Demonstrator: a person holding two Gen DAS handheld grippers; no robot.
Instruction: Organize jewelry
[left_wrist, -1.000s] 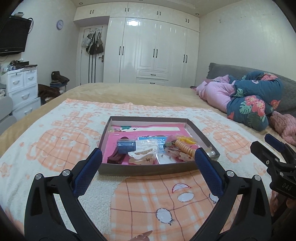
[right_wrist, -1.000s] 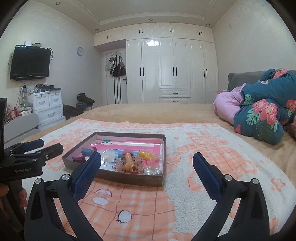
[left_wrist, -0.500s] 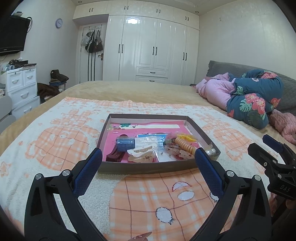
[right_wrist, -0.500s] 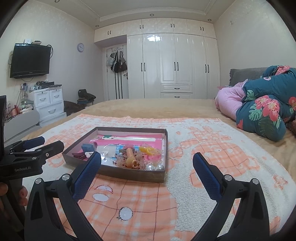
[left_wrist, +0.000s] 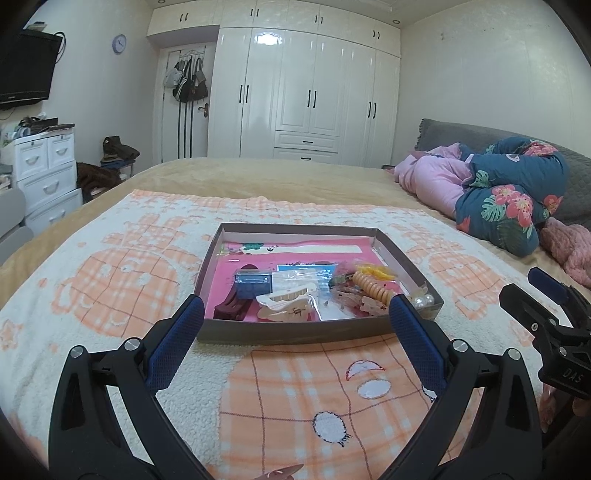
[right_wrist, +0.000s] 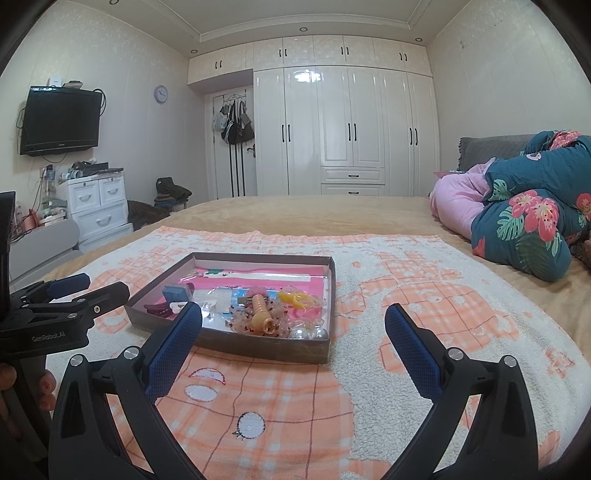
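- Broadly, a bed is covered by an orange-and-white blanket (left_wrist: 110, 280), on which a shallow brown tray (left_wrist: 314, 330) is set.
- Just short of the tray's near wall, the left gripper (left_wrist: 295, 328) is held with its jaws spread wide and nothing between them.
- To the tray's right, the right gripper (right_wrist: 293, 328) is likewise held spread and empty above the blanket.
- Inside the tray, a cream hair claw (left_wrist: 286, 304), a blue box (left_wrist: 253, 282), a maroon clip (left_wrist: 231, 308) and pearls (left_wrist: 423, 301) are seen mixed together.

Open blanket (left_wrist: 295, 387) all around the tray (left_wrist: 317, 330); low walls only; inside crowded with clips and beads, no bare floor.
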